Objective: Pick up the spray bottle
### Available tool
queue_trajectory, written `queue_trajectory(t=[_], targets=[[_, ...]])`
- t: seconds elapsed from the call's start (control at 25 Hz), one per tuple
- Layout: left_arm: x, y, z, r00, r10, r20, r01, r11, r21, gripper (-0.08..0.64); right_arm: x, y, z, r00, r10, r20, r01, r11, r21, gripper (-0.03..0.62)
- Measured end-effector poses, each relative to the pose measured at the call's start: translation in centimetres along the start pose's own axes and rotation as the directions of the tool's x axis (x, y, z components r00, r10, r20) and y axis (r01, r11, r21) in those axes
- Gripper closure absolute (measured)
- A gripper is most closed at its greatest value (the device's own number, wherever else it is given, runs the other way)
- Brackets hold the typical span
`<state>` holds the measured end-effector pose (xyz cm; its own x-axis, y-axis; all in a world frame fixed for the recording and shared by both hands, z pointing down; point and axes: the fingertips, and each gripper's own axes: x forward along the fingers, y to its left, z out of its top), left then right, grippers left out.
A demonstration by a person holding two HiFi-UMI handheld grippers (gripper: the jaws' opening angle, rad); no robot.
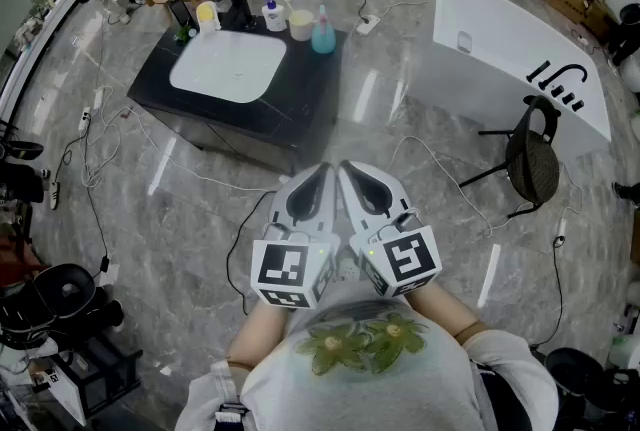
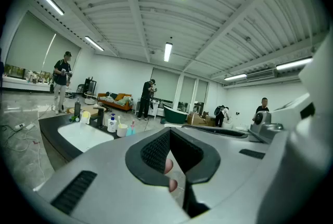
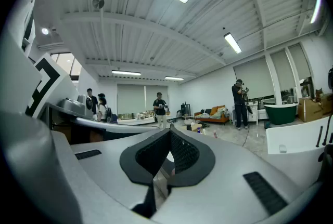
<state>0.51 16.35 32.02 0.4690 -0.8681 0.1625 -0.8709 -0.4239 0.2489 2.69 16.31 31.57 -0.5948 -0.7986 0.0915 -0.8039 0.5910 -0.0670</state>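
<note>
The spray bottle [image 1: 323, 32] is pale blue with a pink top and stands at the far right end of a black sink counter [image 1: 310, 99], well ahead of me. In the left gripper view the spray bottle [image 2: 132, 128] shows small, beside a cup. My left gripper [image 1: 322, 171] and right gripper [image 1: 347, 169] are held side by side close to my chest, over the marble floor, far short of the counter. Both have their jaws together with nothing between them, as seen in the left gripper [image 2: 169, 131] and right gripper [image 3: 170, 131] views.
A white basin [image 1: 228, 65] fills the counter; a pump bottle [image 1: 272, 14], a cup with a toothbrush [image 1: 300, 23] and a black tap [image 1: 240, 7] line its back edge. A white bathtub [image 1: 520, 69] and black chair [image 1: 530, 164] stand right. Cables cross the floor; people stand about.
</note>
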Motion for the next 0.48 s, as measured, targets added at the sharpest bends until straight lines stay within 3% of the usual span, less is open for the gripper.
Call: queue_trajectory(t=[0.48], targets=[[0.9, 2.0, 0.5, 1.0, -0.013, 0.003, 0.013, 1.0, -0.001, 0.551, 2.2, 0.0, 0.0, 1.0, -0.004, -0.001, 0.004, 1.0, 0.023, 0.569]])
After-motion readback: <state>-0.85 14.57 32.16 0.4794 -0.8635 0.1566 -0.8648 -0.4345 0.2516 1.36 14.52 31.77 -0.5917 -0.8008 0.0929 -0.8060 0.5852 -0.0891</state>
